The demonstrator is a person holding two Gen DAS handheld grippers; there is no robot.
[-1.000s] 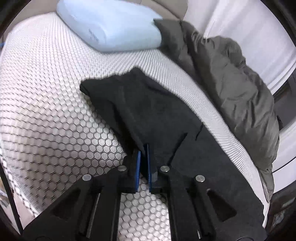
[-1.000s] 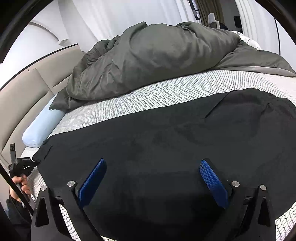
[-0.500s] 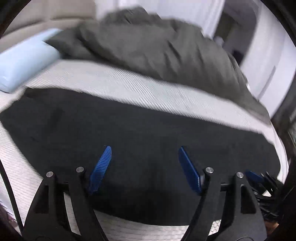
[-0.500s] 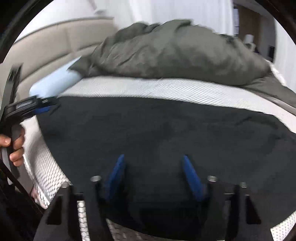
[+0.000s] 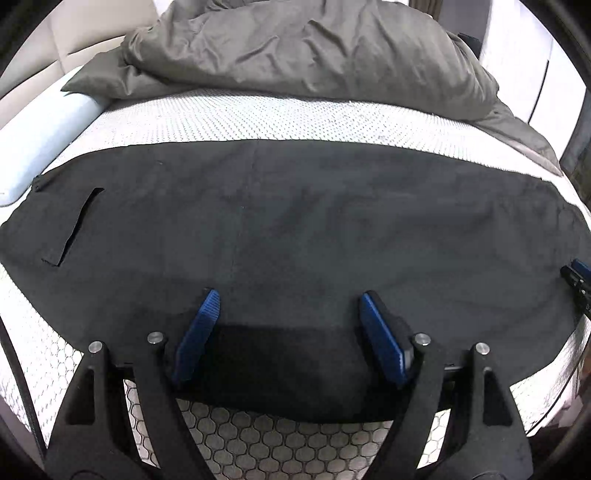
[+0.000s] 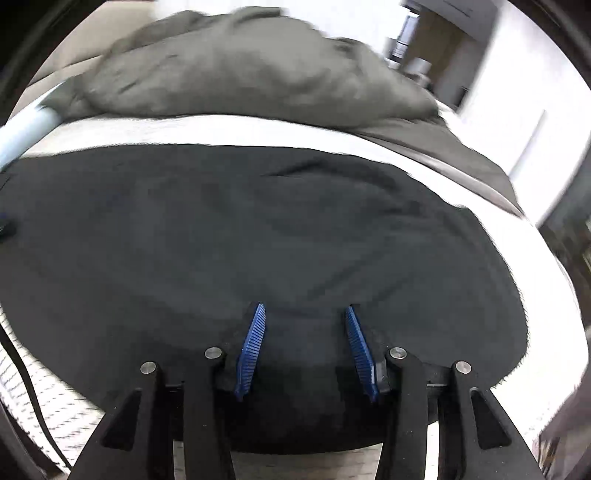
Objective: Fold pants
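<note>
Black pants (image 5: 295,221) lie flat and lengthwise across the bed, with a pocket slit (image 5: 79,225) near their left end. My left gripper (image 5: 289,295) hovers over their near edge, its jaws wide and still opening, nothing pinched between the blue pads (image 5: 199,332). In the right wrist view the same pants (image 6: 258,229) fill the middle. My right gripper (image 6: 304,308) sits low on their near edge with its jaws closing. Cloth lies under and between the pads (image 6: 253,347), which still stand apart. The right gripper's tip (image 5: 576,273) shows at the right edge of the left wrist view.
A crumpled grey duvet (image 5: 295,48) is heaped along the far side of the bed. A pale blue pillow (image 5: 40,136) lies at the far left by the beige headboard (image 5: 92,22). The white honeycomb mattress cover (image 5: 277,439) shows at the near edge.
The left gripper was shut on the pants' edge; it has let go, opened wide and swung round to face across them. The right gripper's jaws have narrowed and sunk onto the cloth.
</note>
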